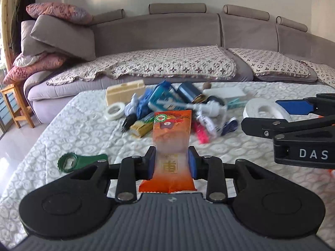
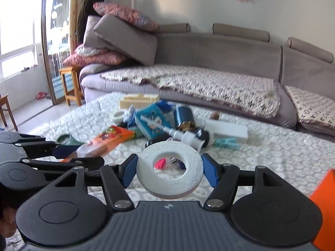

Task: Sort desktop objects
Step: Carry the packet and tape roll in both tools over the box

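My left gripper (image 1: 171,159) is shut on an orange snack packet (image 1: 170,133), held above the white quilted table top (image 1: 73,129). It also shows in the right wrist view (image 2: 104,142), at the left. My right gripper (image 2: 169,167) is shut on a white tape roll (image 2: 169,173), held above the table. That roll shows in the left wrist view (image 1: 266,109), at the right. A pile of mixed objects (image 1: 171,104) lies at the table's middle.
A green bottle opener (image 1: 79,162) lies left of my left gripper. A smaller tape roll (image 1: 114,110), a cream box (image 1: 125,92), a white box (image 1: 226,93) and a blue can (image 2: 184,115) sit in or around the pile. A grey sofa (image 1: 167,41) stands behind the table.
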A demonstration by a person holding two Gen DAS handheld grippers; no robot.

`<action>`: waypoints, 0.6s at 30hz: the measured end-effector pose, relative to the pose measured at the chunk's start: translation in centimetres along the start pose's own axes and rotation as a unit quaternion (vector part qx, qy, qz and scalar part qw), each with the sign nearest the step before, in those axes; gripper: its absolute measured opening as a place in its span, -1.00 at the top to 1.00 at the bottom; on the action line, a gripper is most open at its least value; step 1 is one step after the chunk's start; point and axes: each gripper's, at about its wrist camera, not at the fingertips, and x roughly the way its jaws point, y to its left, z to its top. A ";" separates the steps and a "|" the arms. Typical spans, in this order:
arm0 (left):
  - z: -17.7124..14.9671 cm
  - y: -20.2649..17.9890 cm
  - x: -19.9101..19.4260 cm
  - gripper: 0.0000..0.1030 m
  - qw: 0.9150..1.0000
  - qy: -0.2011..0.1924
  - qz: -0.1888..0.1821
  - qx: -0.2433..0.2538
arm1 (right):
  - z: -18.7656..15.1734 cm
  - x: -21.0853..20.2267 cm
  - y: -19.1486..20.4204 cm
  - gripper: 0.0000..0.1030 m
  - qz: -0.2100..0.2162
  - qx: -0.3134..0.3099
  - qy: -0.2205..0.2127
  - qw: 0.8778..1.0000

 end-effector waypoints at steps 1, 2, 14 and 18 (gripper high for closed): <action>0.5 -0.6 -0.6 0.39 1.000 -0.004 -0.001 0.002 | 0.1 -0.8 -0.3 -0.25 -0.002 0.002 -0.007 1.000; 0.8 -1.2 -1.2 0.39 1.000 -0.009 -0.003 0.004 | 0.3 -1.8 -0.7 -0.25 -0.005 0.005 -0.016 1.000; 3.5 -13.1 -8.2 0.38 0.991 -0.086 -0.102 0.018 | -1.1 -14.0 -11.1 -0.26 -0.113 0.081 -0.110 0.984; 4.0 -17.8 -8.2 0.38 0.988 -0.071 -0.135 0.026 | -2.5 -16.0 -14.9 -0.26 -0.150 0.121 -0.112 0.975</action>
